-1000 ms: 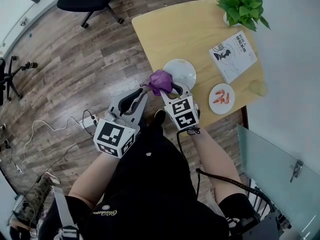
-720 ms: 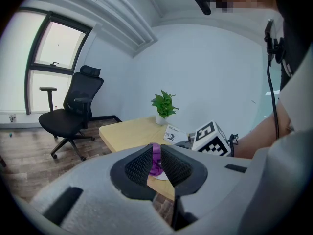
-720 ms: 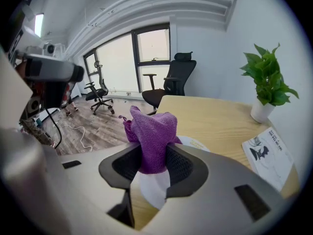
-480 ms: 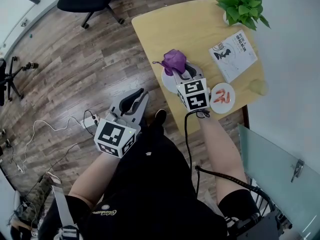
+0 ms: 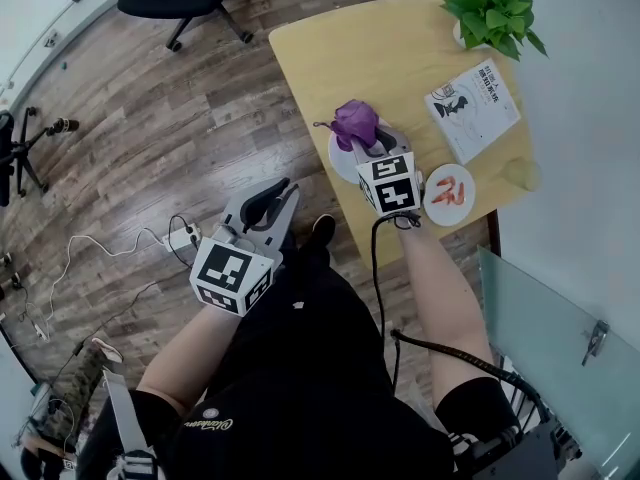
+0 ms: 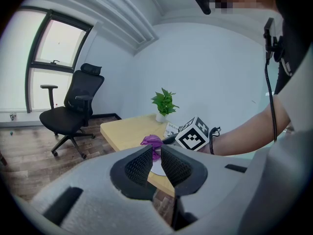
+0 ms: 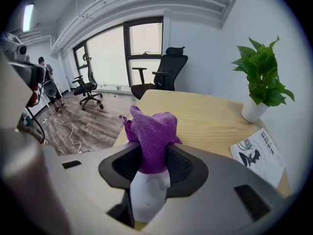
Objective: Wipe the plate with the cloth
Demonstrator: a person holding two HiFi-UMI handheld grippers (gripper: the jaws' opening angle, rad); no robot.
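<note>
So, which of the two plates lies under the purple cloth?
The plain white plate at the table's near edge, under the right gripper holding the cloth. The other plate, further right, carries reddish food.

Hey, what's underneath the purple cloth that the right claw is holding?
A white plate on the wooden table lies below the cloth, which is clamped in the right claw. Cloth and claw cover most of the plate, so whether cloth and plate touch is hidden.
</note>
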